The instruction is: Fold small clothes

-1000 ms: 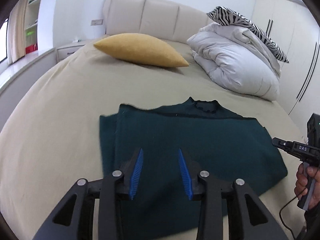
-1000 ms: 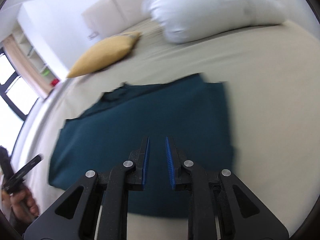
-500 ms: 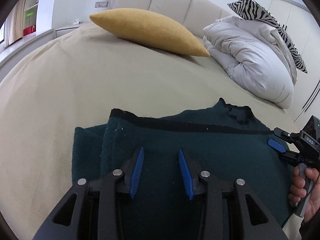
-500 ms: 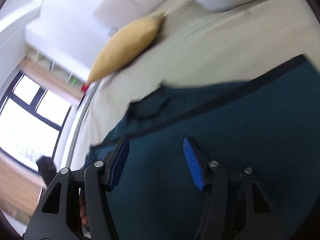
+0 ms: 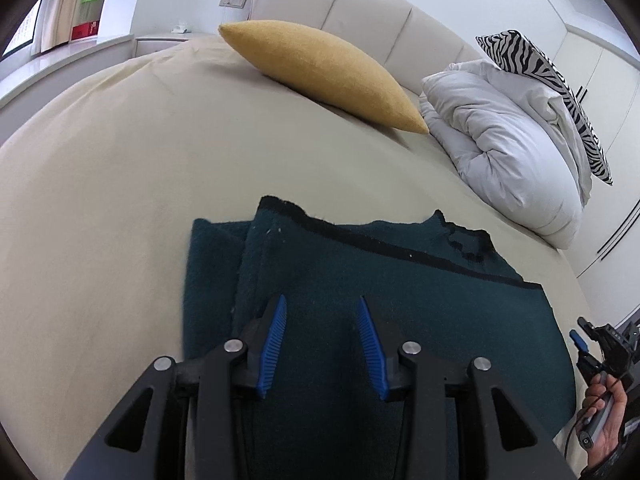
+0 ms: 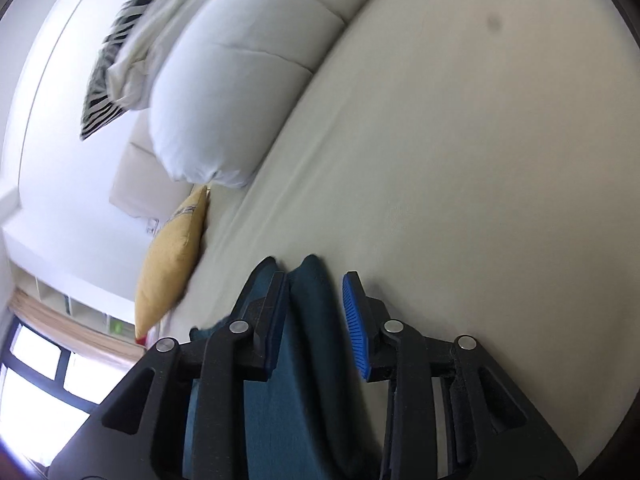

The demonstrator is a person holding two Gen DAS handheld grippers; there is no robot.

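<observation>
A dark teal knit garment [image 5: 400, 296] with black trim lies flat on the beige bed [image 5: 120, 184], its left side folded over. My left gripper [image 5: 321, 340] is open and hovers over the garment's near left part, holding nothing. In the right wrist view, my right gripper [image 6: 316, 312] is open and turned on its side at the garment's edge [image 6: 308, 320]; a fold of teal cloth lies between the jaws, which stand apart. The right gripper also shows in the left wrist view [image 5: 600, 352], at the garment's right edge.
A mustard pillow [image 5: 320, 72] lies at the head of the bed. A white folded duvet [image 5: 508, 148] with a zebra-striped pillow [image 5: 552, 80] sits at the far right. A padded headboard [image 5: 340, 8] and nightstand [image 5: 160, 42] stand behind.
My right gripper swung from over the garment's middle to its right edge and rolled sideways, its jaws now around the cloth edge. My left gripper drifted forward, staying open.
</observation>
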